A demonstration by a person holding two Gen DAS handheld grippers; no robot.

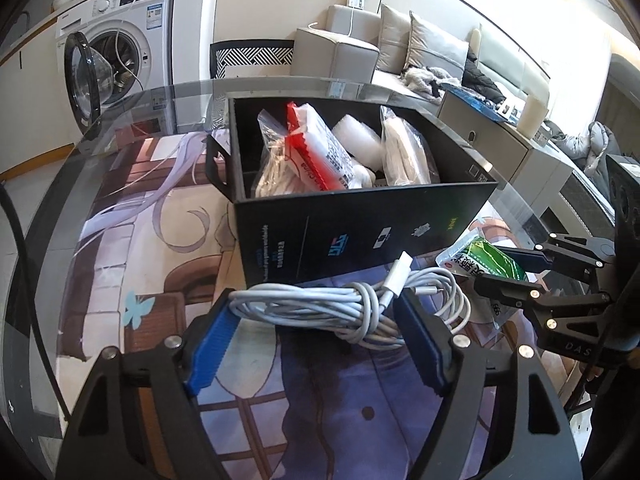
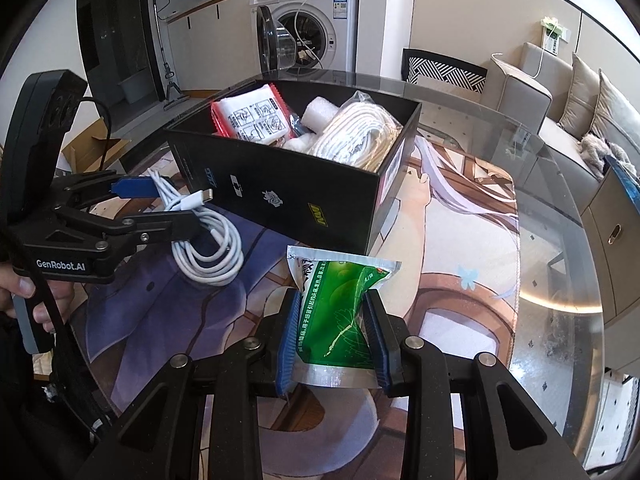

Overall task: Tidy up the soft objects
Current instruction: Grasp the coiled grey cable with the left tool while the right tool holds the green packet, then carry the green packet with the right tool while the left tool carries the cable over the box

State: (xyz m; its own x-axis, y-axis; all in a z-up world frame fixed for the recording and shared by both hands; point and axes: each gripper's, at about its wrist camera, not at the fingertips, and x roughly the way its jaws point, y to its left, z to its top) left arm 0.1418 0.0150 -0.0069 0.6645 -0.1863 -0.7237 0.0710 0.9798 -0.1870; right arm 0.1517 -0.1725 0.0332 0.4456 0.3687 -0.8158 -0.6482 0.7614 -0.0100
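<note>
White cable [image 1: 340, 304], coiled on the counter [image 2: 540, 320] before the black box [image 1: 360, 220], sits between the left hand-held gripper's [image 1: 316, 344] unclenched pads: close across the bundle's knotted middle. Right hand-held gripper [image 2: 334, 340] clamps the green packet [image 2: 340, 312]; lift it clear over the box wall.

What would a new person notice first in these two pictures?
The black box in the middle of the table, full of white packets. In front of it, the right gripper squeezes a green pouch, and the left gripper has its blue pads either side of a coiled white cable.
</note>
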